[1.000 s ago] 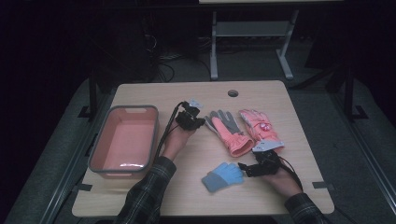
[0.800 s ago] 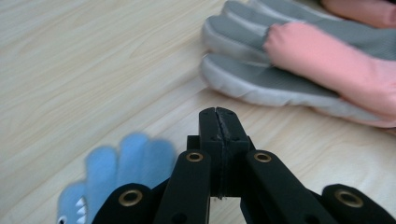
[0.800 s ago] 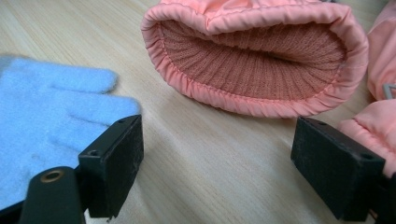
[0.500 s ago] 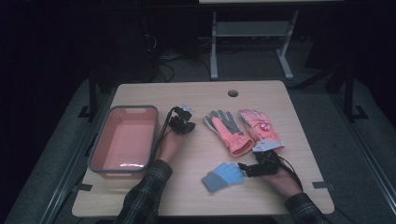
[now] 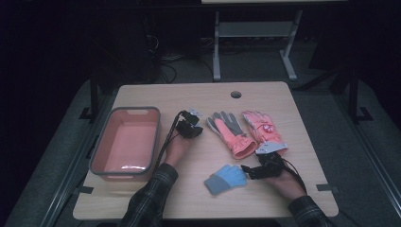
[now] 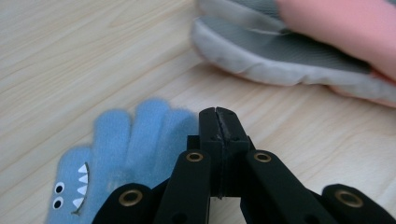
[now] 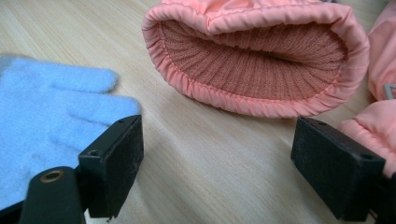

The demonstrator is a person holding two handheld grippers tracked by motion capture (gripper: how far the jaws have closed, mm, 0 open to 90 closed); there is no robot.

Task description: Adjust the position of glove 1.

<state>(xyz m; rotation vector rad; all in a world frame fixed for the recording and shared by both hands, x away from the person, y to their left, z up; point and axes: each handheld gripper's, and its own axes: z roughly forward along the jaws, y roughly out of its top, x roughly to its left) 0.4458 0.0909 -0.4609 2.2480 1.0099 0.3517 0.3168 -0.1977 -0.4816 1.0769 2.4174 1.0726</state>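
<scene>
A small blue glove (image 5: 225, 178) with a shark face (image 6: 70, 189) lies on the table's near middle. Two pink gloves lie beyond it: one palm up with a grey palm (image 5: 230, 130), one pink side up (image 5: 261, 126). My left gripper (image 5: 189, 126) is held between the bin and the grey-palmed glove; its jaws (image 6: 217, 114) are shut with nothing in them, above the blue glove's fingers. My right gripper (image 5: 248, 169) rests by the blue glove's fingertips. It (image 7: 218, 151) stands open on bare wood, with the pink glove's ribbed cuff (image 7: 254, 60) ahead and the blue glove (image 7: 51, 121) at its left.
A pink bin (image 5: 100, 146) stands empty on the table's left side. A round cable hole (image 5: 236, 94) sits near the far edge. The wooden table (image 5: 189, 198) has bare room along its near edge and far side. A white desk frame (image 5: 255, 35) stands behind.
My left gripper has shifted slightly left and toward the person, staying shut. The right gripper and the gloves have not moved.
</scene>
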